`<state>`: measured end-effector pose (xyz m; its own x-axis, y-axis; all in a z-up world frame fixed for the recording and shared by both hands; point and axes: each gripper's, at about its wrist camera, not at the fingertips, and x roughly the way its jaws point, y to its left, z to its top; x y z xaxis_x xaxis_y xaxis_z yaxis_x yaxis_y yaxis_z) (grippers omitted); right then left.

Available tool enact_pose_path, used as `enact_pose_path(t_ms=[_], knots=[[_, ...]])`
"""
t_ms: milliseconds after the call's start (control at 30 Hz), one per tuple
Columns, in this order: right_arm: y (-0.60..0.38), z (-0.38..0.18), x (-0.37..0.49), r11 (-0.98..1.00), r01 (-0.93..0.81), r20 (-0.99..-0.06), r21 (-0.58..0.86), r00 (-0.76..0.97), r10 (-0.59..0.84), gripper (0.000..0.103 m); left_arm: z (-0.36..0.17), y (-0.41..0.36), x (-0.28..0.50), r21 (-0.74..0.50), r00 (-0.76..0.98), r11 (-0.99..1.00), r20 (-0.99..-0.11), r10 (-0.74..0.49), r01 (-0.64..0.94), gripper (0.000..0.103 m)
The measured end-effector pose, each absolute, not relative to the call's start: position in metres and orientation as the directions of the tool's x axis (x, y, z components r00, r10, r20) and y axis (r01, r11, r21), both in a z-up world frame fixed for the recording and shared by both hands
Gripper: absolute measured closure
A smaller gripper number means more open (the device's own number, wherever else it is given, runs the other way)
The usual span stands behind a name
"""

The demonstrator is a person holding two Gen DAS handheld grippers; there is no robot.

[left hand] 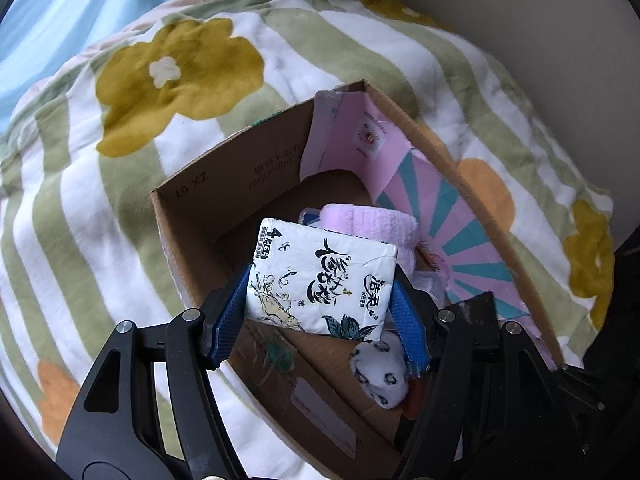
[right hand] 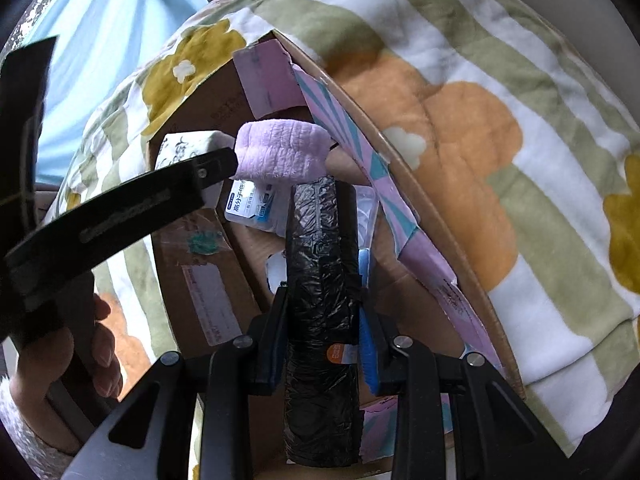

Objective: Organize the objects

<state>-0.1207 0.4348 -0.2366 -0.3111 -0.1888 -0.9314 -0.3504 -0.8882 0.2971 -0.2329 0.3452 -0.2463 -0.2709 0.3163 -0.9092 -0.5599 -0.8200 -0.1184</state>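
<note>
On a flowery striped blanket (left hand: 192, 92), over an open cardboard box (left hand: 192, 200): left gripper (left hand: 322, 300) clamped on a tissue pack (left hand: 320, 280), right gripper (right hand: 324, 312) squeezing a black bag roll (right hand: 320, 300).

**Flowered blanket, blue curtain, pale wall**

A soft blanket (left hand: 120, 184) with green and white stripes covers the bed, printed with mustard and orange flowers; it fills most of both views (right hand: 500, 160). Beyond its far edge hangs a light blue curtain (left hand: 72, 12), seen also from the right wrist (right hand: 108, 40). A plain pale wall (left hand: 520, 12) rises along the blanket's right side.
</note>
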Motion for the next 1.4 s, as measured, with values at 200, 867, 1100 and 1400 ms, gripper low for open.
enact_pose_path(t_ms=[200, 867, 1100, 1400], knots=[[0.424, -0.234, -0.113, -0.910, -0.303, -0.934, 0.284, -0.301, -0.192, 0.000, -0.230, 0.333, -0.231, -0.178, -0.281, -0.820, -0.882, 0.378, -0.544, 0.000], [0.403, -0.200, -0.103, -0.945, -0.236, -0.935, 0.225, -0.324, -0.142, 0.000, -0.190, 0.301, -0.225, -0.127, -0.339, -0.839, -0.874, 0.347, -0.529, 0.000], [0.385, -0.149, -0.099, -0.964, -0.169, -0.918, 0.204, -0.375, -0.129, 0.000, -0.139, 0.270, -0.206, -0.123, -0.384, -0.856, -0.855, 0.348, -0.502, 0.000], [0.341, -0.078, -0.092, -0.986, -0.018, -0.883, 0.166, -0.448, -0.140, 0.000, -0.059, 0.190, -0.170, -0.084, -0.488, -0.908, -0.821, 0.297, -0.411, 0.000]])
